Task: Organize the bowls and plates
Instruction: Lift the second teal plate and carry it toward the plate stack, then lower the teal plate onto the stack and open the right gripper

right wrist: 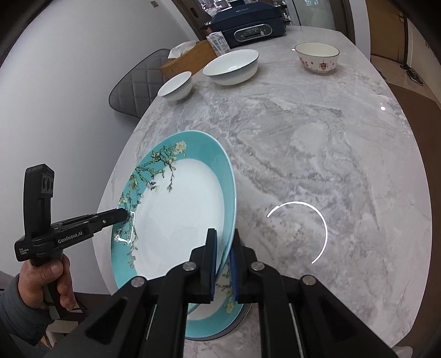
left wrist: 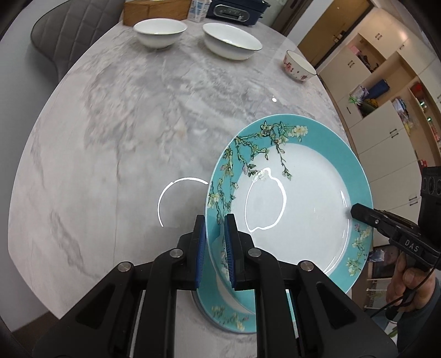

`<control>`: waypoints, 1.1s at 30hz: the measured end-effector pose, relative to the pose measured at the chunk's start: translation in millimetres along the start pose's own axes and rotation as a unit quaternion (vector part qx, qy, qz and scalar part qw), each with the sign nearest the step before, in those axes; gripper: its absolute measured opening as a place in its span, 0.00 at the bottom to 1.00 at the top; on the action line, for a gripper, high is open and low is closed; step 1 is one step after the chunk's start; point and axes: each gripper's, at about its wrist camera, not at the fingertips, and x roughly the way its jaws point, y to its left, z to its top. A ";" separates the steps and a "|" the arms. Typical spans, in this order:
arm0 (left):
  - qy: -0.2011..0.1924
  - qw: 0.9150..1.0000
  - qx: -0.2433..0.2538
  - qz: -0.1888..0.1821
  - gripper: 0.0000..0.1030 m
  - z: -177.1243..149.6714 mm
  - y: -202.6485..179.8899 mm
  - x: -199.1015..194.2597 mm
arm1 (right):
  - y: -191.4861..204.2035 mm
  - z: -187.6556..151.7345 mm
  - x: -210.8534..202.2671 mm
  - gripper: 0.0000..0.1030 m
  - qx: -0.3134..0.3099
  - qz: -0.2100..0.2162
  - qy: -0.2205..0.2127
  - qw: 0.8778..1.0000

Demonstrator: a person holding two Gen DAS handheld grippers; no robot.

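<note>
A teal-rimmed floral plate [left wrist: 297, 198] is held tilted above the marble table [left wrist: 124, 124]. My left gripper [left wrist: 215, 220] is shut on its left rim. My right gripper [right wrist: 223, 235] is shut on its opposite rim, and shows in the left wrist view [left wrist: 358, 210]. The left gripper also shows in the right wrist view [right wrist: 124, 213]. A second teal floral plate [left wrist: 220, 311] lies flat on the table under the held one; it also shows in the right wrist view [right wrist: 209, 325]. Far off stand a small white bowl [left wrist: 160, 31], a larger white bowl [left wrist: 231, 40] and a pink-patterned bowl [left wrist: 299, 66].
A wooden tissue box [left wrist: 154, 9], a white carton [left wrist: 198, 11] and a dark blue appliance [left wrist: 237, 9] stand at the table's far end. A grey quilted chair [left wrist: 66, 35] sits at the far left. Shelving and cabinets [left wrist: 386, 104] line the right side.
</note>
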 end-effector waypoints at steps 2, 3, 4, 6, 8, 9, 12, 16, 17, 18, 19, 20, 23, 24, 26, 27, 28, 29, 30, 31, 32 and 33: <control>0.002 1.000 -0.005 0.003 0.11 -17.7 3.8 -2.3 | 4.1 -12.9 3.5 0.10 -0.006 -0.001 0.007 1.000; 0.003 1.000 -0.007 0.004 0.11 -22.5 5.6 -1.3 | 5.9 -19.8 5.2 0.10 -0.009 -0.001 0.010 1.000; 0.003 1.000 -0.010 0.004 0.11 -27.5 7.1 -1.0 | 6.9 -26.6 7.7 0.10 -0.012 -0.002 0.014 1.000; 0.004 1.000 -0.008 0.009 0.11 -37.8 7.4 0.3 | 7.4 -37.6 11.4 0.10 -0.015 -0.005 0.020 1.000; 0.005 1.000 -0.008 0.011 0.11 -44.3 6.8 2.4 | 6.6 -46.9 15.1 0.11 -0.016 -0.007 0.024 1.000; 0.005 1.000 -0.007 0.012 0.11 -47.6 6.1 3.6 | 6.0 -50.3 16.1 0.11 -0.016 -0.008 0.025 1.000; 0.007 1.000 -0.003 0.015 0.11 -54.8 4.0 8.5 | 3.2 -58.8 19.5 0.11 -0.017 -0.010 0.026 0.999; 0.012 1.000 -0.004 0.016 0.11 -58.5 4.2 17.8 | 2.3 -64.8 23.4 0.11 -0.023 -0.020 0.024 0.999; 0.012 1.000 -0.004 0.017 0.11 -58.4 4.1 19.9 | 2.1 -65.3 24.2 0.11 -0.025 -0.023 0.024 0.999; 0.013 1.000 -0.003 0.019 0.11 -59.2 3.6 21.5 | 1.5 -66.1 25.4 0.11 -0.026 -0.024 0.025 0.999; 0.015 1.000 -0.004 0.019 0.11 -58.9 3.5 23.4 | 0.9 -67.2 26.6 0.11 -0.026 -0.026 0.025 0.999; 0.016 1.000 -0.004 0.020 0.11 -59.5 3.4 25.2 | 0.3 -67.9 27.5 0.11 -0.026 -0.027 0.025 0.999; 0.011 1.000 0.002 0.024 0.11 -58.9 2.3 24.7 | -1.3 -70.0 30.3 0.11 -0.026 -0.033 0.027 0.999; 0.008 1.000 0.004 0.026 0.11 -58.5 1.1 24.2 | -2.0 -70.4 30.8 0.11 -0.024 -0.027 0.028 0.999; 0.006 1.000 0.007 0.028 0.11 -56.6 0.8 23.8 | -1.4 -71.4 31.5 0.12 -0.027 -0.030 0.028 0.999; 0.005 1.000 0.008 0.030 0.11 -56.0 0.3 23.7 | 0.4 -71.8 32.1 0.12 -0.035 -0.036 0.028 0.998; 0.004 0.999 0.009 0.031 0.11 -55.7 0.2 23.3 | 1.7 -72.1 33.1 0.12 -0.042 -0.040 0.029 0.998; 0.003 0.999 0.012 0.034 0.11 -55.8 -0.3 22.9 | 3.1 -72.4 34.0 0.13 -0.047 -0.044 0.030 0.998; 0.001 0.999 0.015 0.038 0.11 -55.9 -0.8 22.5 | 3.7 -72.1 35.5 0.13 -0.048 -0.044 0.030 0.997; 0.000 0.999 0.016 0.039 0.11 -56.2 -0.9 21.9 | 4.3 -72.3 36.9 0.13 -0.048 -0.044 0.032 0.997; -0.002 0.999 0.016 0.040 0.11 -56.9 -0.5 21.3 | 4.8 -72.4 38.3 0.13 -0.050 -0.046 0.034 0.997; -0.002 0.999 0.017 0.040 0.11 -57.1 -0.3 21.0 | 5.4 -73.2 39.1 0.14 -0.051 -0.048 0.035 0.997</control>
